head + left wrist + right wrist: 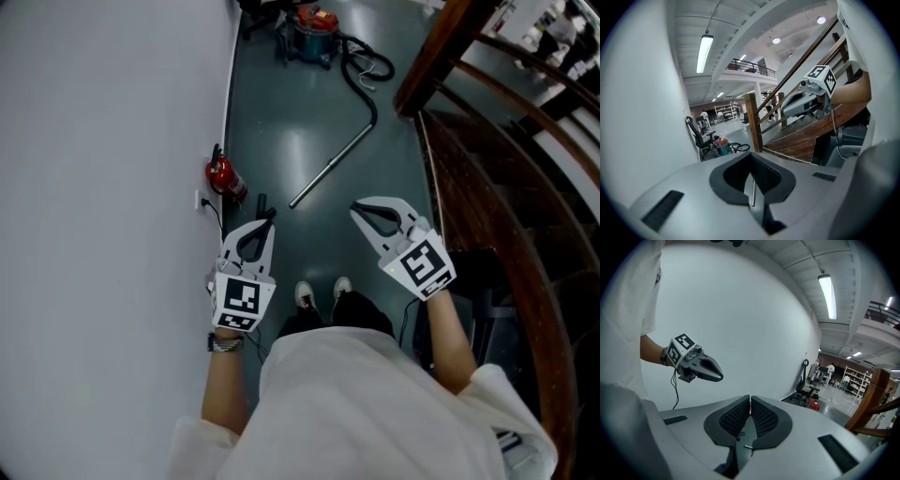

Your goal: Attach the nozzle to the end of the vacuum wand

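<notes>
Two grippers, both closed and empty: left gripper point(268, 218), right gripper point(357, 209). The vacuum wand point(330, 167) lies on the floor point(281, 112) ahead, between a fire extinguisher point(222, 175) by the wall point(94, 187) and wooden stairs point(497, 187).

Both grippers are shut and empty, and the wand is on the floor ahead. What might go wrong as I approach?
1. The wand lies loose on the smooth floor, so a careless step or off-centre grab may roll it away.
2. The hose loops beside the vacuum, a likely snag or trip.
3. The fire extinguisher stands near the left gripper and the stair rail flanks the right gripper, leaving little room to swing.
</notes>
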`<action>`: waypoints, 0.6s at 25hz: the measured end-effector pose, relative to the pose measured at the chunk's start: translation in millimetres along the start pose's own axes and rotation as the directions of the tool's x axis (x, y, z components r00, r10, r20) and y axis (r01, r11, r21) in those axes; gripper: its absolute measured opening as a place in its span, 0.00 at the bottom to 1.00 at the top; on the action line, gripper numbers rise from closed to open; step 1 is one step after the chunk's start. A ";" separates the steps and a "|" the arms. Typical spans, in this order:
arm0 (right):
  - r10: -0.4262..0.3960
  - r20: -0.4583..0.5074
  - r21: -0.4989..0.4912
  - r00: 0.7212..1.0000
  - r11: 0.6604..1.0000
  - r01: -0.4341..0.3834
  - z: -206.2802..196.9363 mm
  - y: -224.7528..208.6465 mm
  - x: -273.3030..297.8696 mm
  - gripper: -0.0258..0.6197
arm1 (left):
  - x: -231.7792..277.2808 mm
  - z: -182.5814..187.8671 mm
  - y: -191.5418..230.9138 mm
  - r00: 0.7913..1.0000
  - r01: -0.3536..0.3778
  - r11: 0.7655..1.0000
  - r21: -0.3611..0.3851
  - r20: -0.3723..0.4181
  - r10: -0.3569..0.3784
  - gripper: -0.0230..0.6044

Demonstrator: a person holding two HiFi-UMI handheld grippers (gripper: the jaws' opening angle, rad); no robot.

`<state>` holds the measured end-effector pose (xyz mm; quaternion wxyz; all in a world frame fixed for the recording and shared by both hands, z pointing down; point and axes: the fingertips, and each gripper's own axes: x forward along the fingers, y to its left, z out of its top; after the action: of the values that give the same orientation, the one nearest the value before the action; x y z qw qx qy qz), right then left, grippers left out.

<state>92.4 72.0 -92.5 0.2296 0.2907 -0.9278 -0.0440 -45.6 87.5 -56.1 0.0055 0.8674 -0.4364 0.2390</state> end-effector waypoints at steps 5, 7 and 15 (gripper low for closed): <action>0.039 0.031 0.028 0.999 0.999 -0.040 -3.3 -24.4 -2.9 0.09 | 19.7 8.6 2.3 0.999 -0.042 0.999 -0.025 -0.019 0.042 0.03; 0.049 0.039 0.035 0.998 0.998 -0.050 -2.3 -41.0 -4.0 0.09 | 28.8 12.8 9.4 0.997 -0.074 0.997 -0.036 -0.029 0.073 0.03; 0.093 -0.003 -0.033 0.996 0.995 -0.093 -25.8 -93.4 4.9 0.09 | 60.9 21.4 22.9 0.982 -0.184 0.981 -0.055 -0.057 0.181 0.03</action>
<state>149.0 -6.6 -87.6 0.2366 0.2435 -0.9393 -0.0483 -23.5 22.7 -54.1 0.0211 0.8168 -0.5207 0.2476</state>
